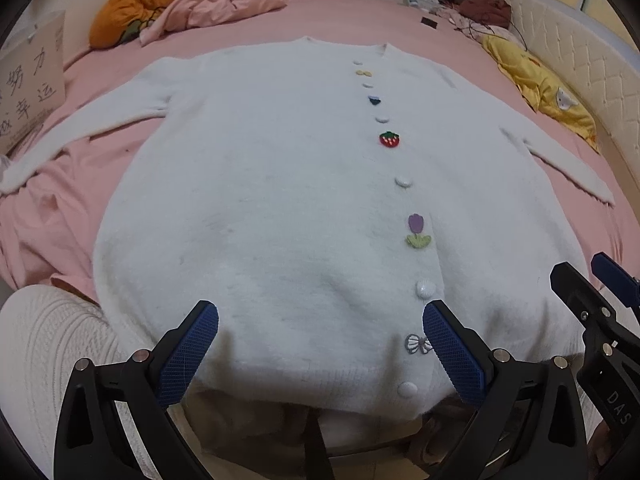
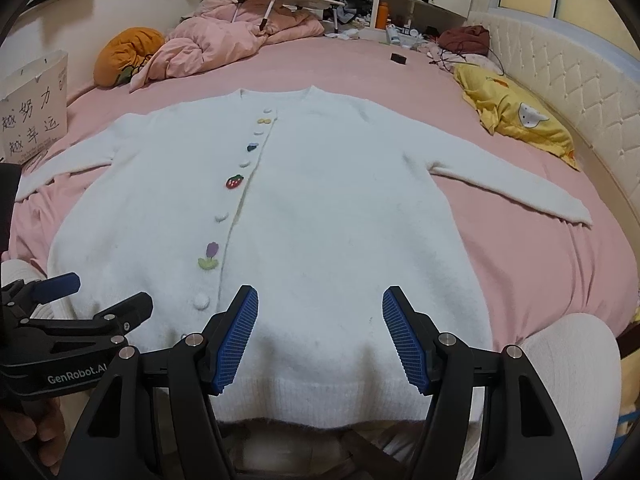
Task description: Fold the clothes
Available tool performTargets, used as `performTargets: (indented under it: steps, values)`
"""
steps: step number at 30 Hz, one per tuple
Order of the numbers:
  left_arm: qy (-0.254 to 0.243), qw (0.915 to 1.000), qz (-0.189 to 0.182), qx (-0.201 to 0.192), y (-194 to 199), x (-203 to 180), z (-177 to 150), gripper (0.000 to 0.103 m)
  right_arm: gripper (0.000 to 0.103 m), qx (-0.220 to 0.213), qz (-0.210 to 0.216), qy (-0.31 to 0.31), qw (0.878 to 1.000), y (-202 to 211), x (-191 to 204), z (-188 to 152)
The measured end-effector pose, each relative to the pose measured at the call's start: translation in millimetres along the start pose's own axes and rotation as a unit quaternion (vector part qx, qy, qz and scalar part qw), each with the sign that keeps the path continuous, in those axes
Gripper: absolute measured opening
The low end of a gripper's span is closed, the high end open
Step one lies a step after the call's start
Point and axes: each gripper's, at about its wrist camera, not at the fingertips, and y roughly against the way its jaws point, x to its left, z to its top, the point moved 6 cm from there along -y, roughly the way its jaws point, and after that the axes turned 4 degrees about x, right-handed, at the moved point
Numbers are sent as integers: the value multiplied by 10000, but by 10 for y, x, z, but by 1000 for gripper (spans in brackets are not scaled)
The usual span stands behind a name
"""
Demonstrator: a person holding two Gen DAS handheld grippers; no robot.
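Note:
A white fuzzy cardigan (image 1: pixel 260 200) lies flat and buttoned on the pink bed, sleeves spread to both sides; it also shows in the right wrist view (image 2: pixel 340 220). Small colourful patches run down its button line, among them a red strawberry (image 1: pixel 389 139) and a purple tulip (image 1: pixel 417 232). My left gripper (image 1: pixel 320 320) is open and empty, just above the hem near the button line. My right gripper (image 2: pixel 320 304) is open and empty above the hem, right of the buttons. Each gripper shows at the edge of the other's view.
A rumpled pink duvet (image 2: pixel 216 48) and an orange cushion (image 2: pixel 124 54) lie at the far left. A yellow pillow (image 2: pixel 516 116) rests by the padded headboard (image 2: pixel 568 80) on the right. A white paper bag (image 2: pixel 34 108) stands at the left. My knees in white trousers (image 1: pixel 44 352) flank the hem.

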Motion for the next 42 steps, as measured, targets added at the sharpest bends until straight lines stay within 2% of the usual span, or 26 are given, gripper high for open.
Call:
performTargets:
  steps: [10,13,16,18,20,21,27,28,32,36,40,42]
  values:
    - [138,9999,-33,93,-58,6,-2,103,65,261,95,-50,9996,-168,45,-40]
    - [425,9982,-229,-365,112,108,106,103,65,402,171,-67,9990,-250,55,-57]
    - [1029,9889,-669,-840,332,386,264,103,65,542,247,-84,9982,-332,65,-74]
    - [1591,9759,-1103,-1002,436,718,384,103,65,636,298,-96,9975,-386,71,-85]
    - [2197,9568,-1514,-1153,525,1137,503,103,65,730,349,-107,9967,-439,78,-96]
    - [2496,9471,-1596,-1232,560,1412,566,103,65,779,357,-88,9963,-469,98,-102]
    - [3932,8945,-1385,-1616,604,3177,780,103,65,1069,344,40,9937,-629,186,-123]
    - [4148,8835,-1372,-1689,585,3485,782,103,65,1107,321,51,9933,-651,197,-125]
    - [4754,8434,-1739,-1802,416,4346,784,103,65,1271,223,71,9916,-746,231,-122]
    - [5258,8044,-2169,-1716,131,4832,796,103,65,1402,107,106,9900,-820,266,-90]
    - [5499,7949,-2016,-1583,-152,5106,819,103,65,1467,-31,232,9889,-863,326,-64]
    - [5557,7899,-2057,-1576,-266,5216,842,103,65,1498,-93,275,9883,-880,345,-59]
